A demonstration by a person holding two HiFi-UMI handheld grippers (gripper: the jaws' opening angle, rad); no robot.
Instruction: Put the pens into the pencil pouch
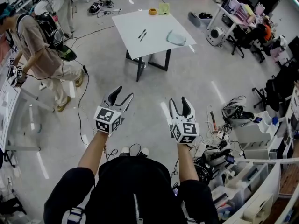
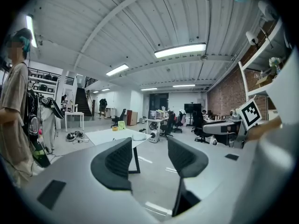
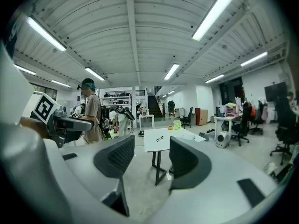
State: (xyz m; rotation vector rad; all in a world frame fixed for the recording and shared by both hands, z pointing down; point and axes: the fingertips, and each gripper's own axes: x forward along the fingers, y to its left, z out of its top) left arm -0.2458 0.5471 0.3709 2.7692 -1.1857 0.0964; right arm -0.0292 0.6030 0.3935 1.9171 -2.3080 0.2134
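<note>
Left gripper [image 1: 124, 93]: held out ahead of the person, roughly level. Its jaws stand wide apart with nothing between them; only floor and the far table show through the gap.
Right gripper [image 1: 178, 101]: held the same way beside it, jaws spread and empty.
Ground between: bare grey floor, so both grippers are well apart from the work.
Table [image 1: 156, 24]: white top on dark legs, standing alone in the open floor.
Pens [image 1: 142, 34]: two dark pens lying side by side at a slant near the middle of the table top, left of the pouch and not touching it.
Pencil pouch [image 1: 176, 38]: pale and rounded, lying flat near the table's right edge. Whether its mouth is open is too small to tell.
How the pens should handle: probably light, stiff and smooth, and likely to roll or skid if nudged. Take each one across the barrel near its middle, one at a time, with the pads brought low to the table top.
How the pouch should handle: it looks soft and light, so it may slide or fold under a push. One gripper could pinch the fabric beside the mouth while the other feeds a pen in lengthwise.
Stage: nothing touched yet, and the approach comes first.
Also on the table: a tape roll [image 1: 153, 11] and a green item [image 1: 163, 8] at the far edge.
Bystander [image 1: 39, 50]: another person stands at the left, clear of the table.
</note>
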